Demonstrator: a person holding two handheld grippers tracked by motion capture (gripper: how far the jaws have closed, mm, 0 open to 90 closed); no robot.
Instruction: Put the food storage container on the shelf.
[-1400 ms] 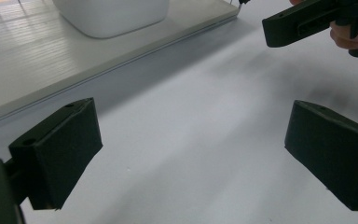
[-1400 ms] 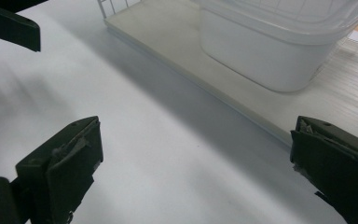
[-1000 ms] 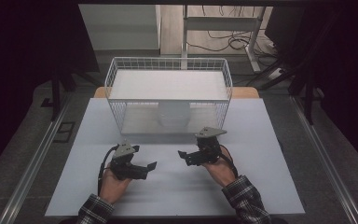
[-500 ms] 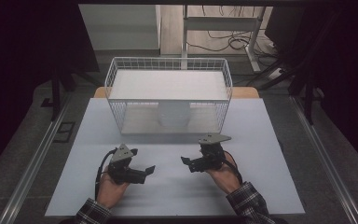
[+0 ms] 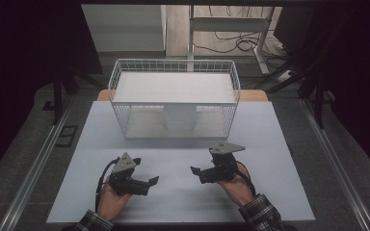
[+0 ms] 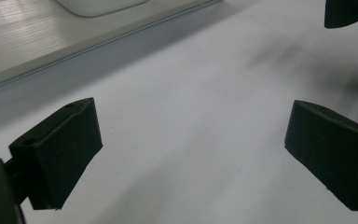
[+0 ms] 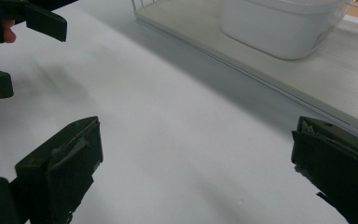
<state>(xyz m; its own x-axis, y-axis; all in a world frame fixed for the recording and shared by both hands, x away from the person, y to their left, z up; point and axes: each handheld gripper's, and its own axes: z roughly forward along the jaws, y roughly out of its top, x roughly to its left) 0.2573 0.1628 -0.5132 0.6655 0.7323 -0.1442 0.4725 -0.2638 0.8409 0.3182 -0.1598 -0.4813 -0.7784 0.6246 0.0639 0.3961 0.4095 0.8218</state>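
My left gripper (image 5: 150, 182) rests low over the white tabletop (image 5: 173, 202) at the near left, held in a hand, jaws open and pointing right. My right gripper (image 5: 196, 172) hovers at the near right, also open, jaws pointing left toward the other. In the left gripper view my left gripper (image 6: 191, 158) has its jaws wide apart with bare table between them. The right gripper view shows my right gripper (image 7: 196, 172) just as wide and empty, with the left gripper (image 7: 23, 18) farther off.
A white wire basket (image 5: 120, 108) stands at the table's far middle, a white panel across its top. A white tub (image 5: 179, 118) sits inside on the base board, also seen as the tub (image 7: 284, 28) in the right gripper view. Dark floor and metal rails flank the table.
Both hands have drawn back toward the near edge of the table, away from the basket. The jaws of both grippers stay open.
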